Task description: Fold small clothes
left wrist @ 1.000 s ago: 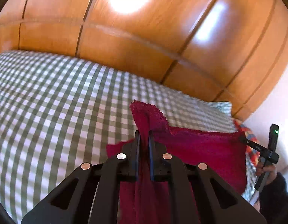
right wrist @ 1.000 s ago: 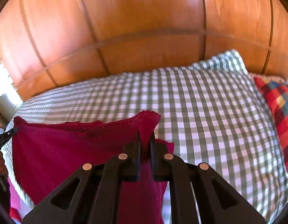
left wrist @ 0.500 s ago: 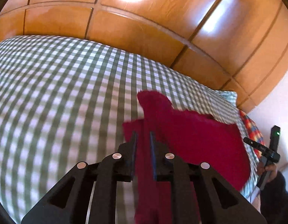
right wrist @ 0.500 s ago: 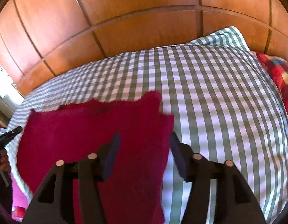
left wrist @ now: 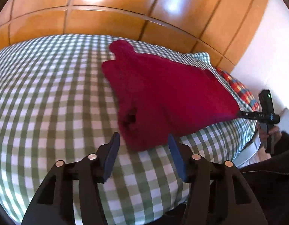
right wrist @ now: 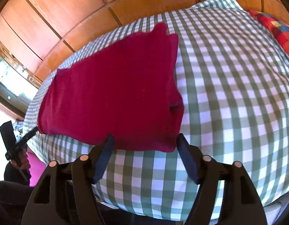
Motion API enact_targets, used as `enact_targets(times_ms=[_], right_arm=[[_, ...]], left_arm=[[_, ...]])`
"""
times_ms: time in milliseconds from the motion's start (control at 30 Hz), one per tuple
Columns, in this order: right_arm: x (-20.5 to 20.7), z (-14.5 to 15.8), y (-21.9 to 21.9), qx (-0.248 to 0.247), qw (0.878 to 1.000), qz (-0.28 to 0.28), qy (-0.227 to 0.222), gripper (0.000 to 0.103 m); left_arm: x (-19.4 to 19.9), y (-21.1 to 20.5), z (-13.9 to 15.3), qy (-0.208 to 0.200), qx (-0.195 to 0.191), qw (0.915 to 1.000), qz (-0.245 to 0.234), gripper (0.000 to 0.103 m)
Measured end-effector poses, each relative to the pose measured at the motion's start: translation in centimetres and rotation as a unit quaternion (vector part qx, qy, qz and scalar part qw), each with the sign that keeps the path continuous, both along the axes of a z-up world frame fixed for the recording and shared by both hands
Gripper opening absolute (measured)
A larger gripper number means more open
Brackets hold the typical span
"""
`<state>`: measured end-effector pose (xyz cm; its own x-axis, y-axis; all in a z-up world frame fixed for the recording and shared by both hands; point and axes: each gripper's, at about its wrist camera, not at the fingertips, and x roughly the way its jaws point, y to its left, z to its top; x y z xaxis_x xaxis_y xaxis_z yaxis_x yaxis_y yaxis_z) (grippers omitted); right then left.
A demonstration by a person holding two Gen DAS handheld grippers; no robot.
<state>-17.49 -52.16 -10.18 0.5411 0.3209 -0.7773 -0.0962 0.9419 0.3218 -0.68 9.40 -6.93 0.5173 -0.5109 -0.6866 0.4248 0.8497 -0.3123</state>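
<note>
Cloth lies flat, long axis running between both spread claws.

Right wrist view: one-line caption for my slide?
Open right gripper poised at the near edge of the red cloth on the checked bedcover.

A small crimson cloth of soft, fuzzy knit is lying folded and flat on the green-and-white checked bedcover, near its front edge. It is showing a roughly rectangular outline, with layers stacked so that a lower layer is peeking out as a narrow strip along one side. At one far corner a little rounded tab of fabric is sticking out beyond the main edge. A small dark crease or opening is sitting in the fabric near one of the near corners. The near edge is running slightly slanted, and the top surface is lying smooth.
</note>
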Motion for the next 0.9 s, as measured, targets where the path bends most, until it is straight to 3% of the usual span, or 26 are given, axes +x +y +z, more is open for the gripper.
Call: enact_targets(times_ms=[33,67,100,267,367,533,667,767,800,900], right_arm=[[0.2,-0.2,0.2,-0.01,1.0,-0.005,0.001,0.037],[0.4,-0.2,0.2,-0.014,1.0,-0.011,0.002,0.028],[0.4,0.0,0.2,-0.012,1.0,-0.012,-0.001,0.02],[-1.3,3.9,0.4,-0.048,0.998,-0.003,-0.049,0.013],[-2.0,4.9,-0.5,-0.058,0.997,-0.008,-0.058,0.012],[-2.0,-0.3,-1.2,-0.067,0.998,-0.017,0.005,0.012],[-2.1,-0.5,-1.3,-0.056,0.998,-0.019,-0.001,0.013],[-2.1,0.0,-1.5,-0.059,0.998,-0.014,-0.003,0.021],[-2.0,0.2,-1.6,-0.059,0.998,-0.017,-0.005,0.03],[-1.8,0.9,-2.2,-0.051,0.998,-0.027,-0.014,0.042]], left_arm=[[0.2,-0.3,-0.3,0.004,0.003,1.0,-0.006,0.018],[0.6,-0.6,-0.6,0.01,0.009,0.9999,-0.011,0.01],[1.0,-0.6,-0.7,0.007,0.015,0.9998,-0.012,0.007],[0.3,0.9,2.2,-0.023,-0.007,0.9996,-0.017,0.005],[-1.4,1.3,3.5,-0.036,-0.017,0.9986,-0.034,0.005],[-3.1,0.2,-1.7,0.042,0.013,0.9984,-0.034,0.005],[-3.4,1.0,-1.6,0.057,-0.033,0.9978,0.002,0.006],[-2.8,1.3,0.1,0.043,-0.033,0.9983,0.022,0.006],[-2.7,1.5,0.7,0.036,-0.034,0.9983,0.03,0.006],[-1.0,2.1,2.8,0.007,-0.012,0.9947,0.101,0.006]])
